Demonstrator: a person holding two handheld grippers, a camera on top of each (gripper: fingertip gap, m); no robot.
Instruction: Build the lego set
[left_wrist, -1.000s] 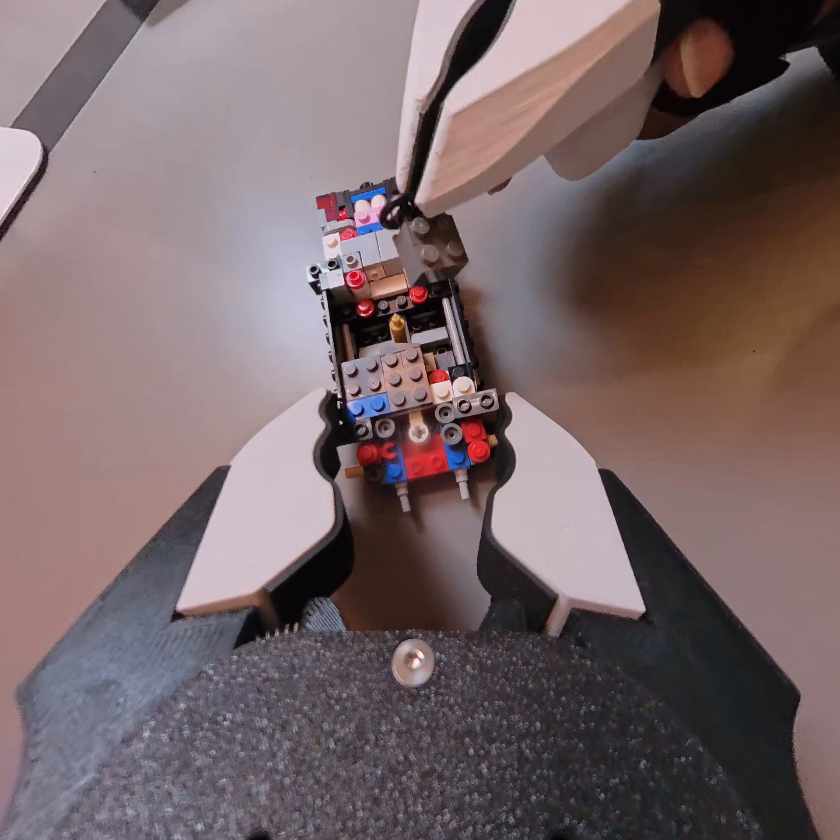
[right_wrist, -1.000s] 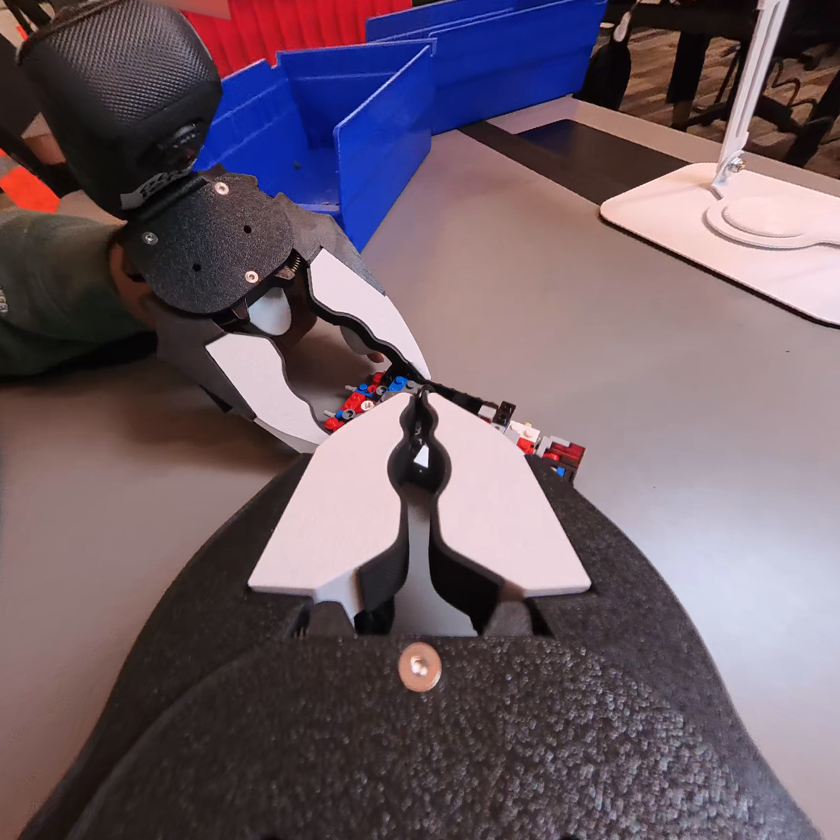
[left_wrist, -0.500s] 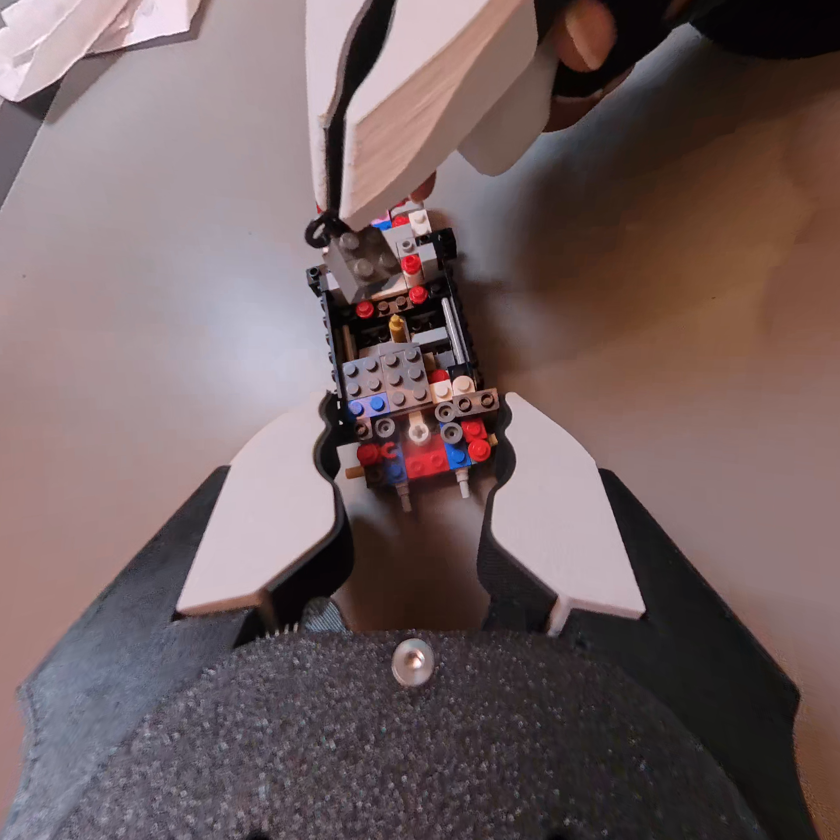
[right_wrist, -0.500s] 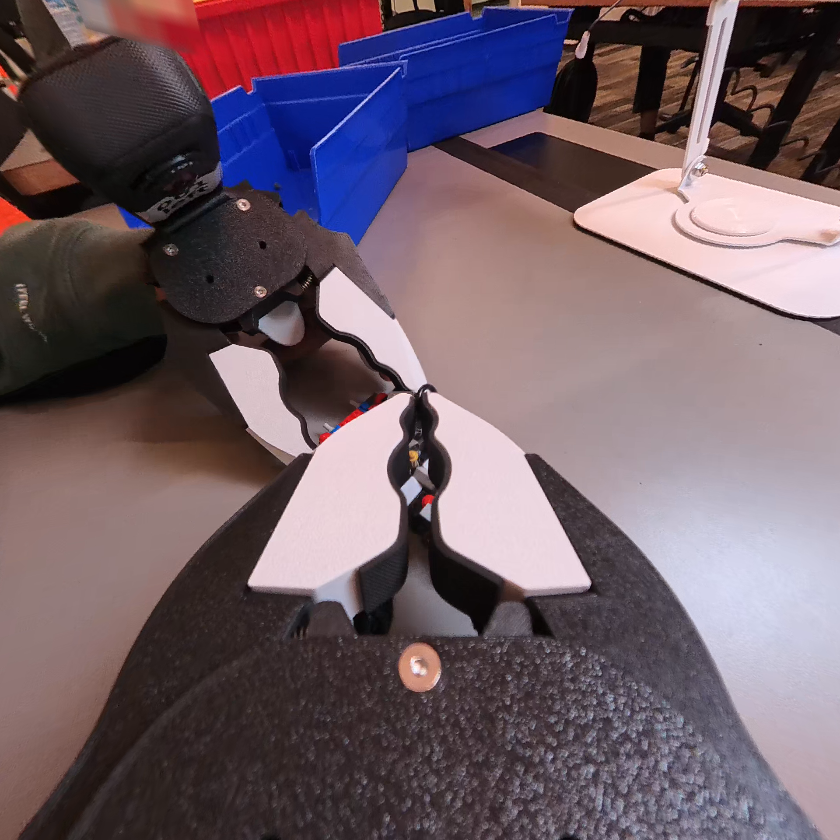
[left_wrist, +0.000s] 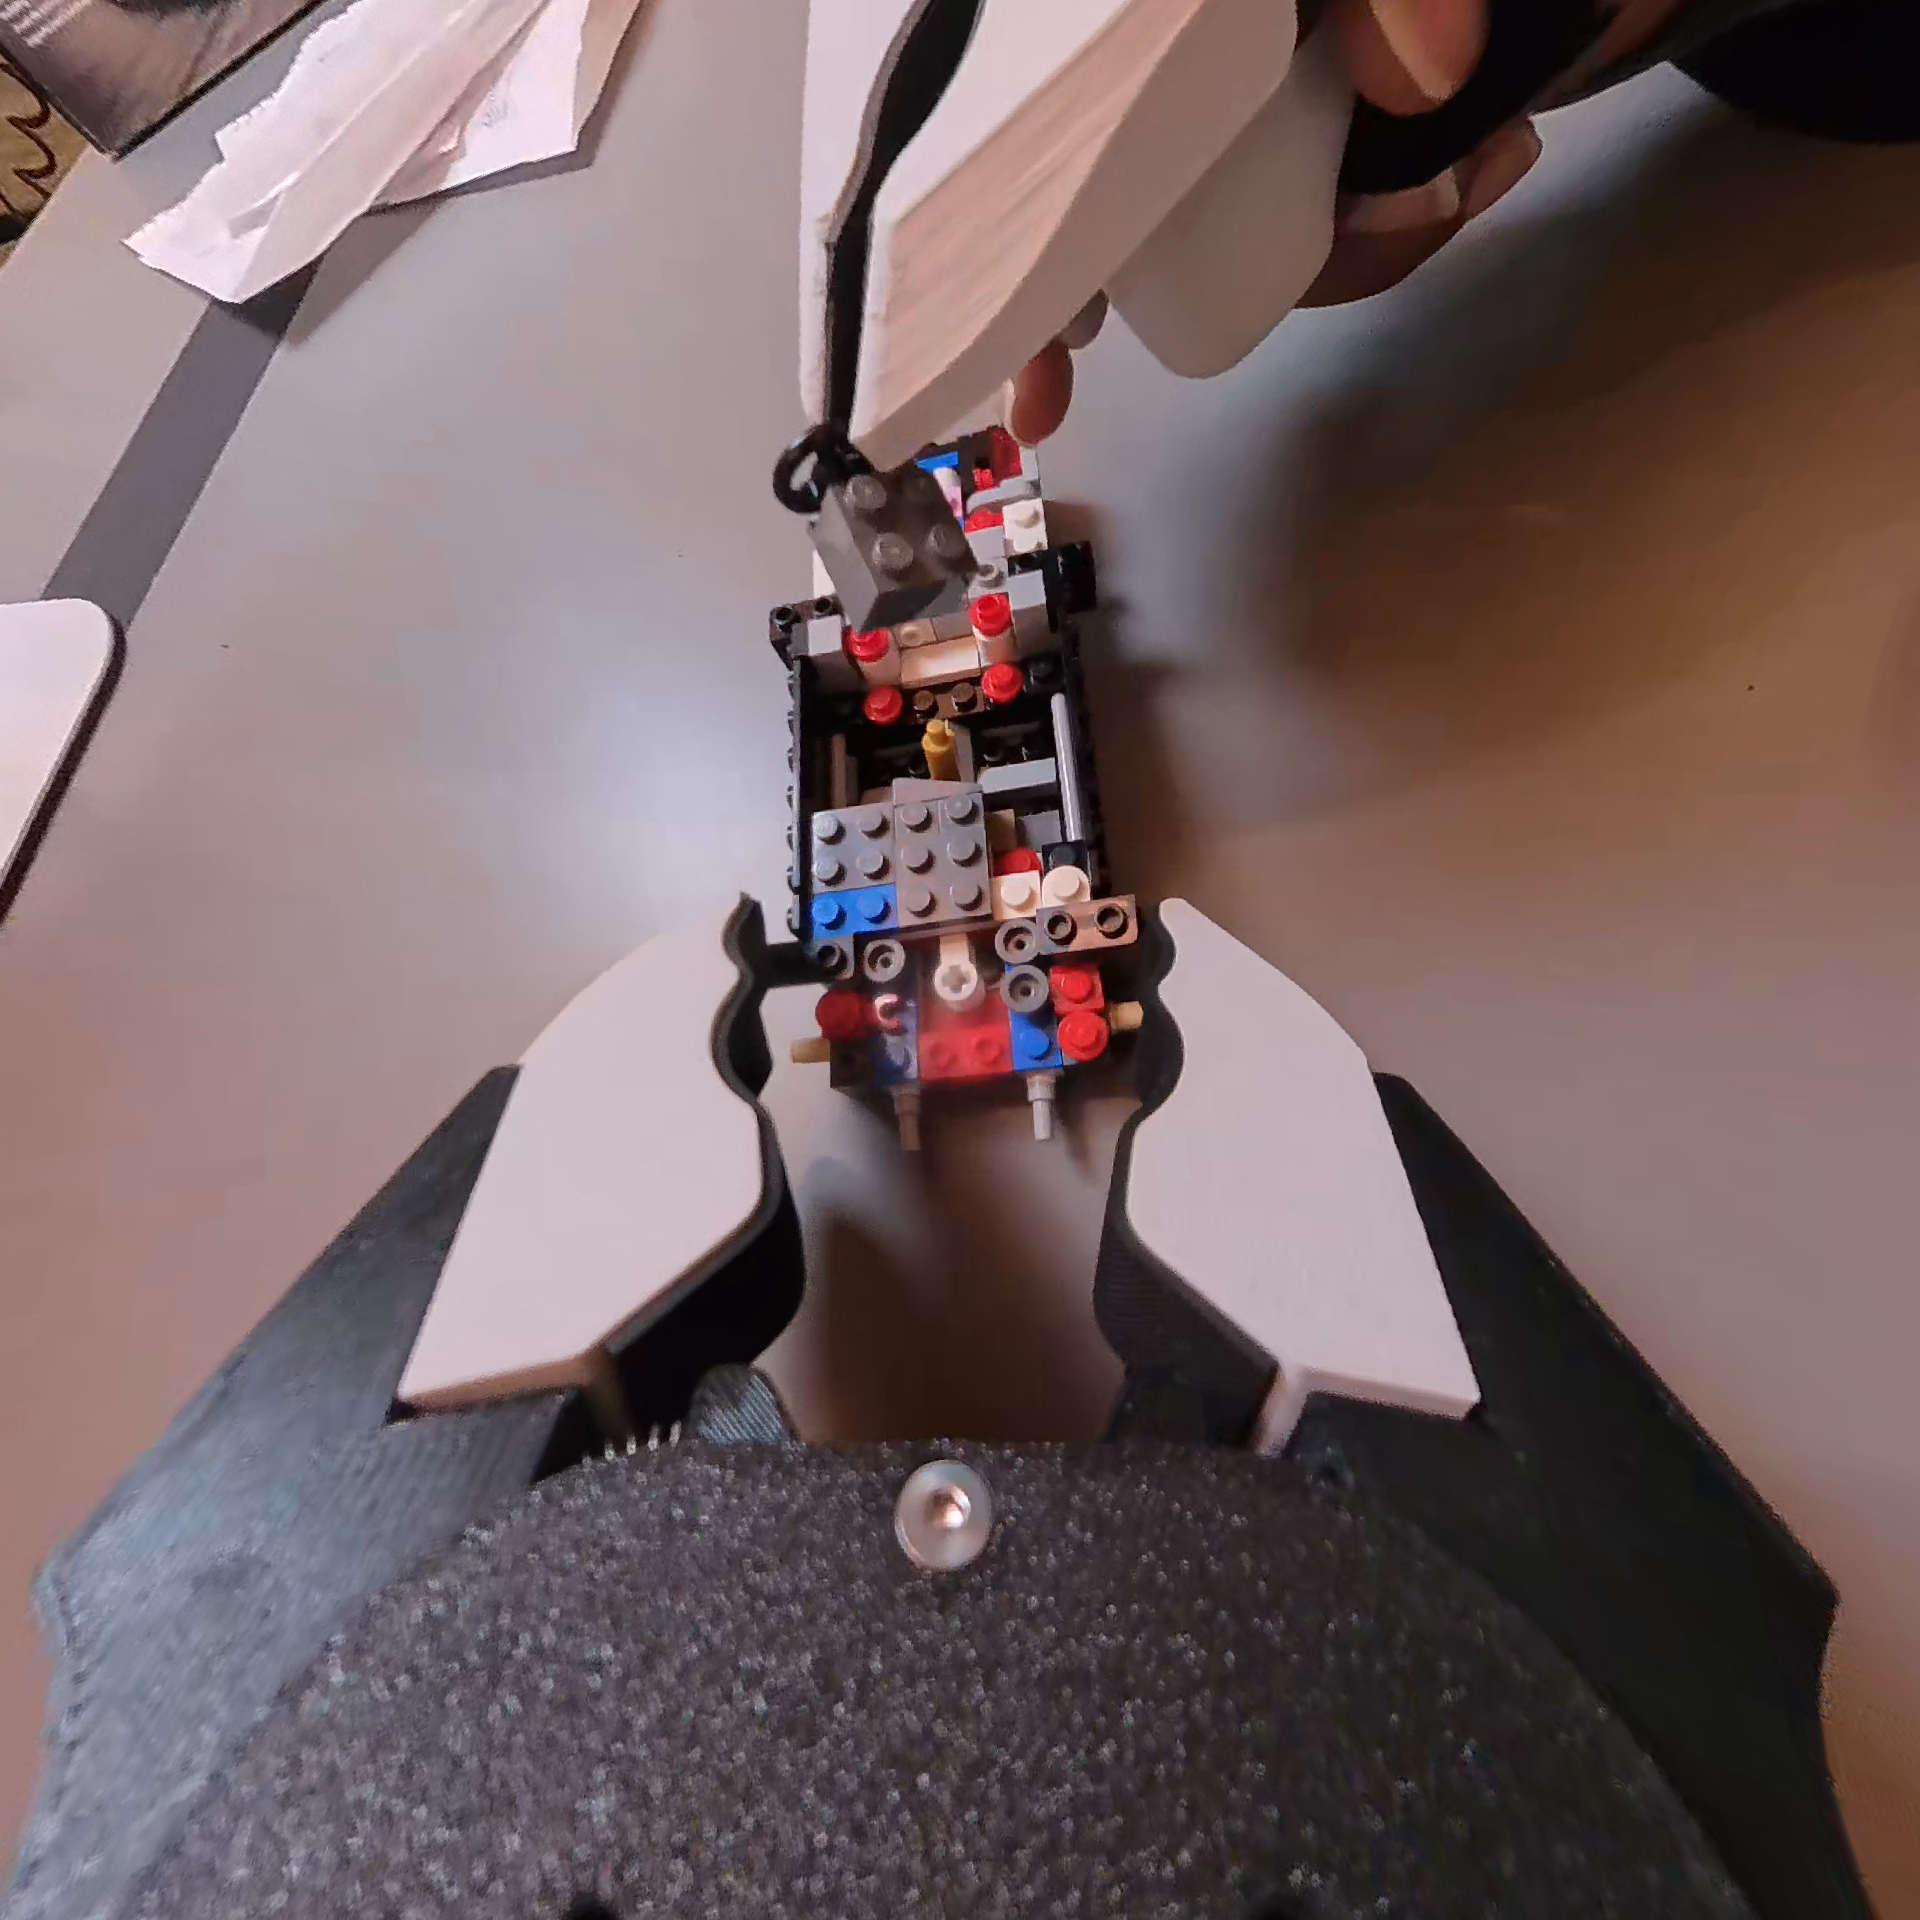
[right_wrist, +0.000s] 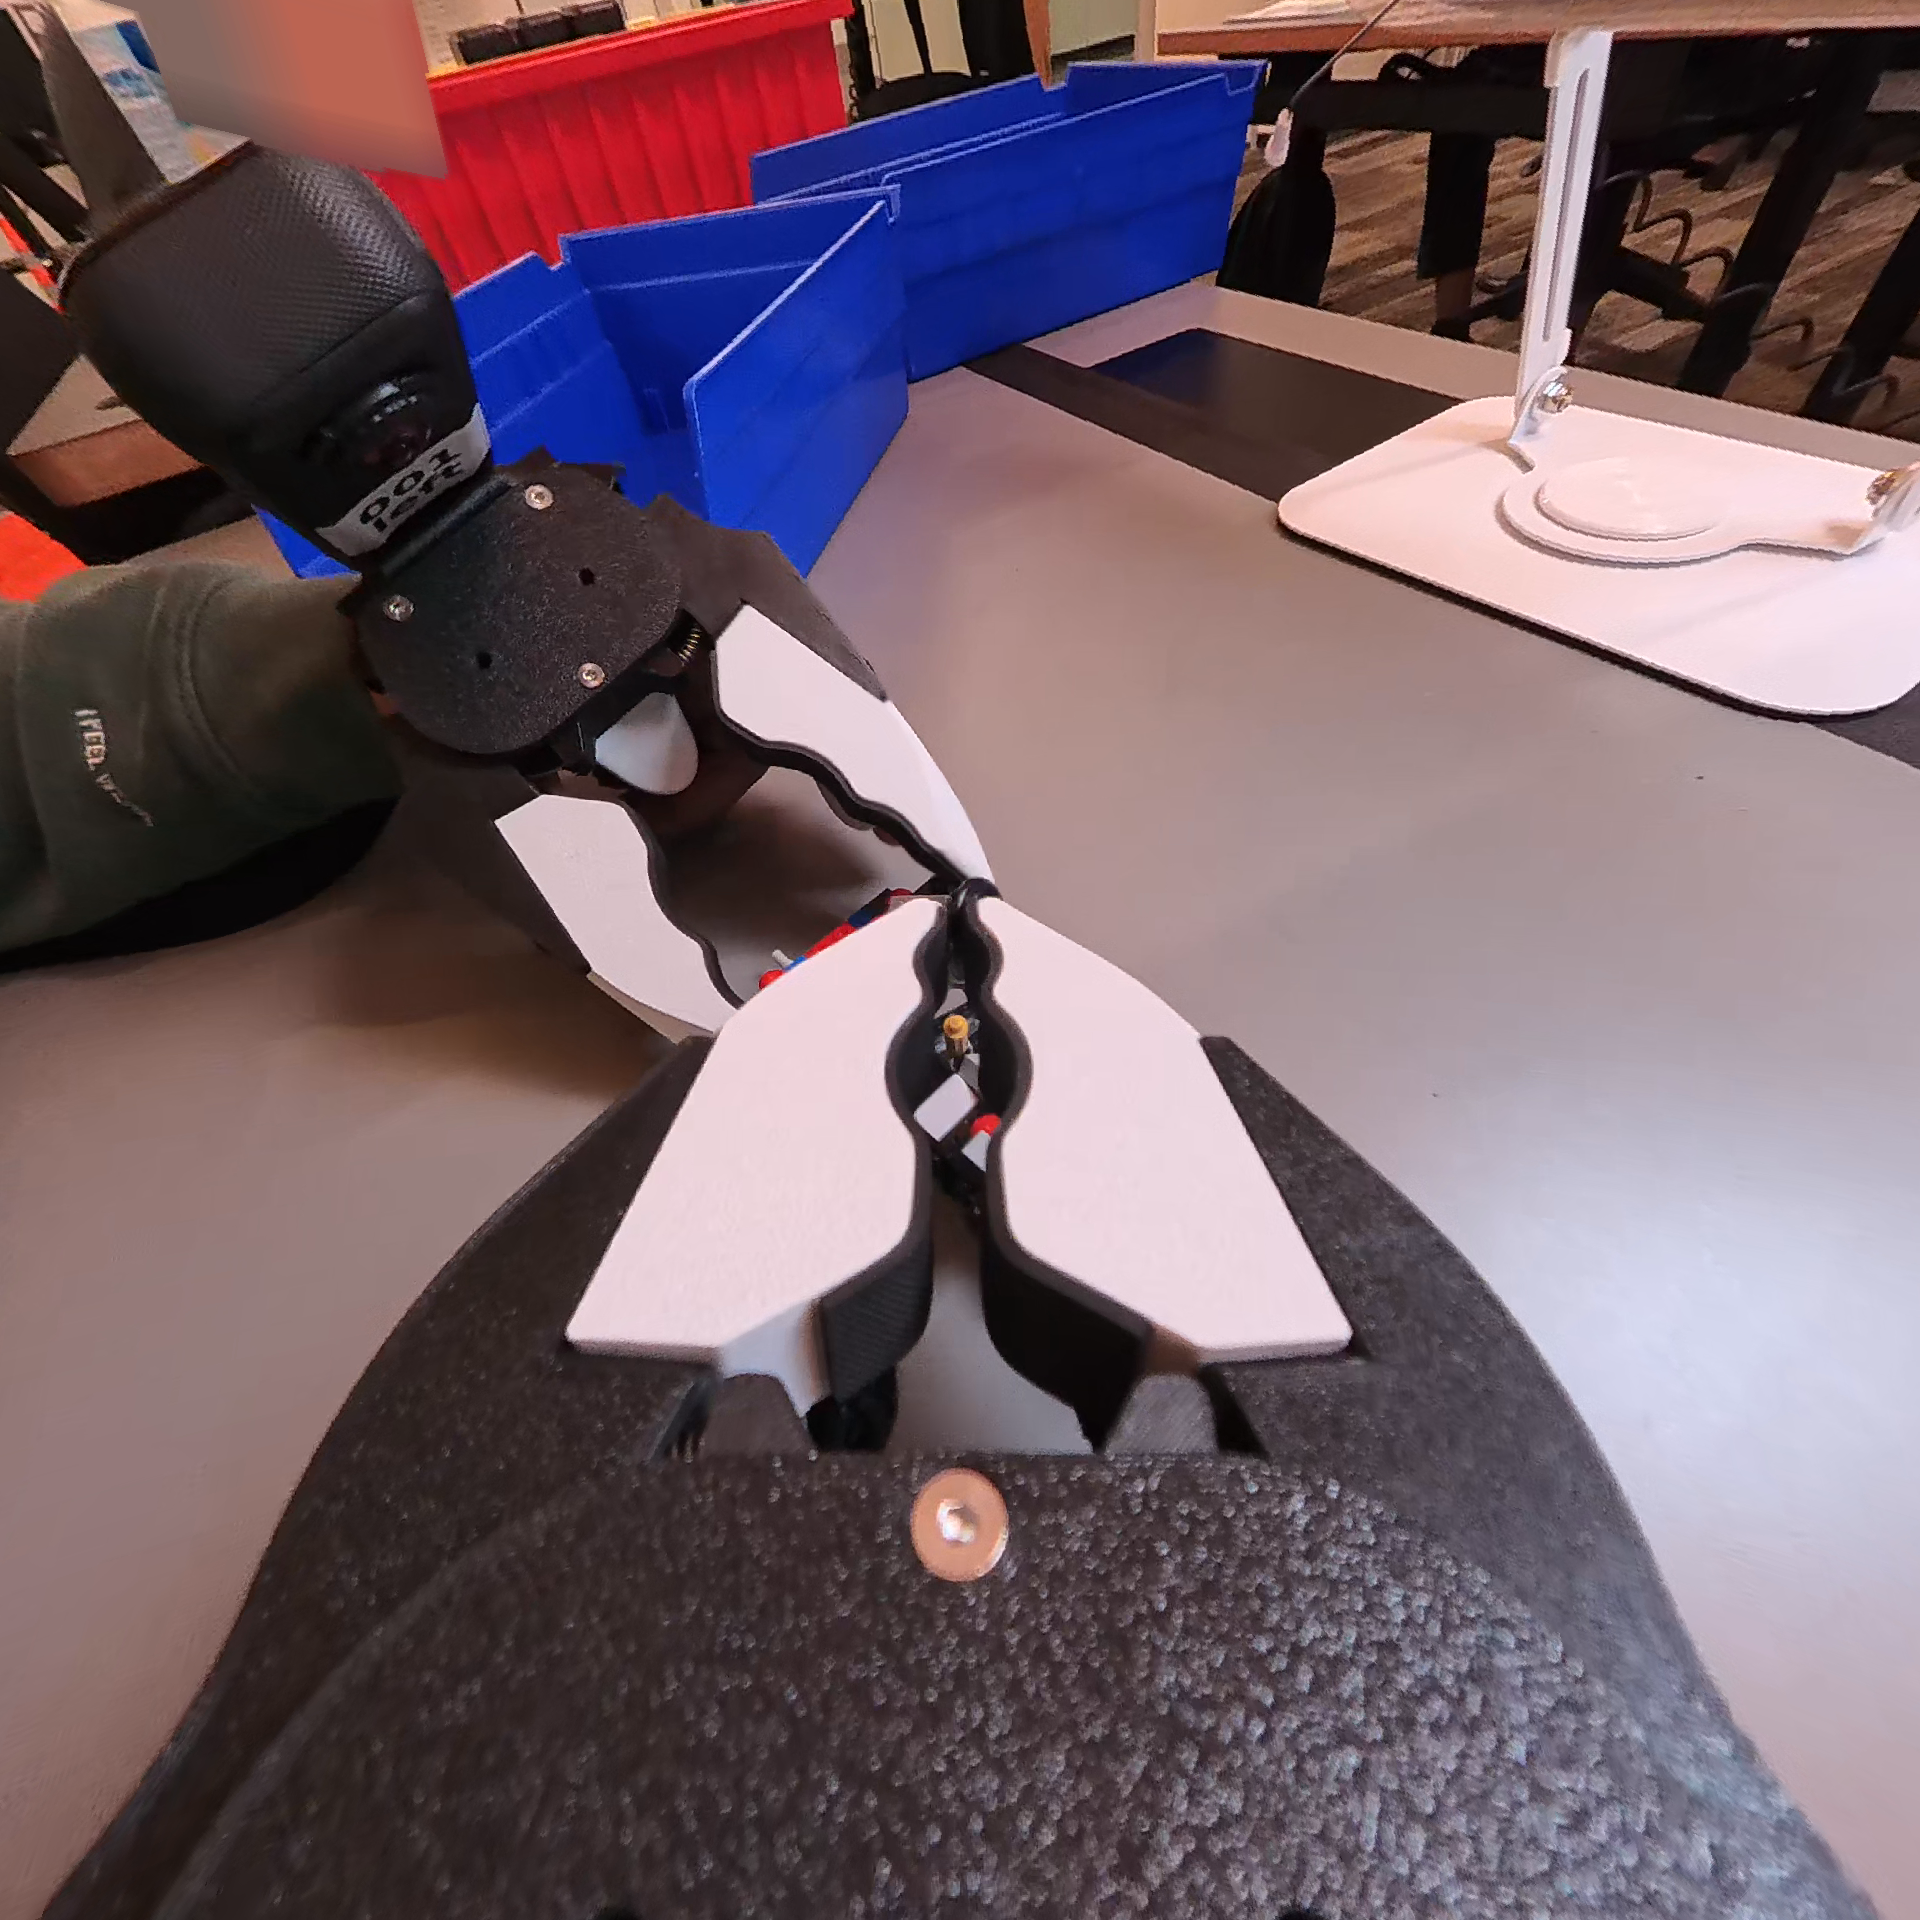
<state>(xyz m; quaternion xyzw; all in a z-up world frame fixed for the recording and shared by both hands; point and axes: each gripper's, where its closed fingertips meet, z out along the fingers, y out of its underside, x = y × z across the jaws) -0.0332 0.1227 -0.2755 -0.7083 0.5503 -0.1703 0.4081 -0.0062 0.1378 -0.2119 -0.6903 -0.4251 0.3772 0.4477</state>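
Note:
A part-built lego car (left_wrist: 935, 831) of black, grey, red and blue bricks lies on the grey table (left_wrist: 416, 727). My left gripper (left_wrist: 951, 935) has its fingers on both sides of the car's near end and is shut on it. It also shows in the right wrist view (right_wrist: 847, 940). My right gripper (left_wrist: 836, 457) comes in from above and is shut on a dark grey 2x2 brick (left_wrist: 894, 551). The brick is tilted and sits over the car's far end, by the red studs. In the right wrist view my right gripper's (right_wrist: 961, 909) tips are together, and the brick is hidden below them.
Blue bins (right_wrist: 790, 343) and a red bin (right_wrist: 644, 125) stand at the table's far side. A white stand base (right_wrist: 1621, 561) is at the right. Loose papers (left_wrist: 395, 135) lie far left. A person's sleeve (right_wrist: 156, 727) is behind the left gripper. The left gripper's tips are roughly 7 cm from the right gripper's.
My right gripper has carried the grey brick from the right of the car's far end leftward to over it. My left gripper and the car have turned together on the table.

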